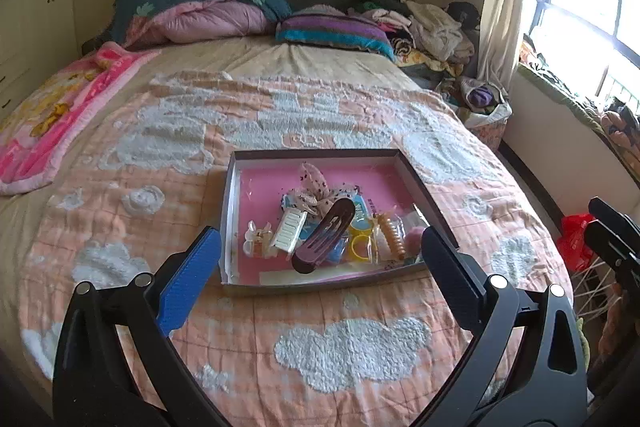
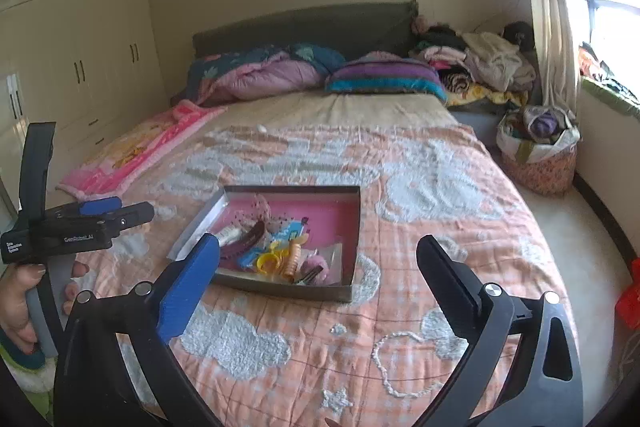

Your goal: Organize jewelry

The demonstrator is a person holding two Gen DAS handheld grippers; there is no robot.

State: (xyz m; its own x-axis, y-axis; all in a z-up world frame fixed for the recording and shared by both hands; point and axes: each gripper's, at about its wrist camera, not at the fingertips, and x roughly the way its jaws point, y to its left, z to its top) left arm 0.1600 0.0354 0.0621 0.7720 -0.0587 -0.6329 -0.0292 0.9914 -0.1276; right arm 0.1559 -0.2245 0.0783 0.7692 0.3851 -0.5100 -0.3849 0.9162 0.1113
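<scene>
A: Two grippers up and both empty. From the left wrist view, the left gripper (image 1: 320, 247) has its blue-padded finger and black finger spread wide, nothing between them. Beyond the tips sits the shallow grey cardboard box with the pink lining (image 1: 316, 154) on the peach cloud-patterned quilt (image 1: 352, 351)

B: And the jewelry?

A: All heaped at the box's near end: a long dark-brown plastic hair clip (image 1: 324, 235) propped up on the pile, a dotted fabric scrunchie (image 1: 316, 193) behind it, a white comb-style clip (image 1: 290, 231), yellow plastic rings (image 1: 360, 247). At the right edge, only a black sliver of the right gripper (image 1: 612, 239), cut off

B: Right wrist view?

A: The right gripper (image 2: 318, 251) also stands wide apart, clamped on nothing. The same box lies ahead; the left gripper shows at the left, side-on, with a hand (image 2: 20, 303) round its handle

B: Risks?

A: That brown clip leans on loose bits, so a clumsy nudge could topple it or scatter the heap. The light box could skid on the soft quilt if a finger catches its wall

B: Anything unclear?

A: The small pieces overlap and blur, and the blue pad hides the box's near corner, so I can't count them
</scene>
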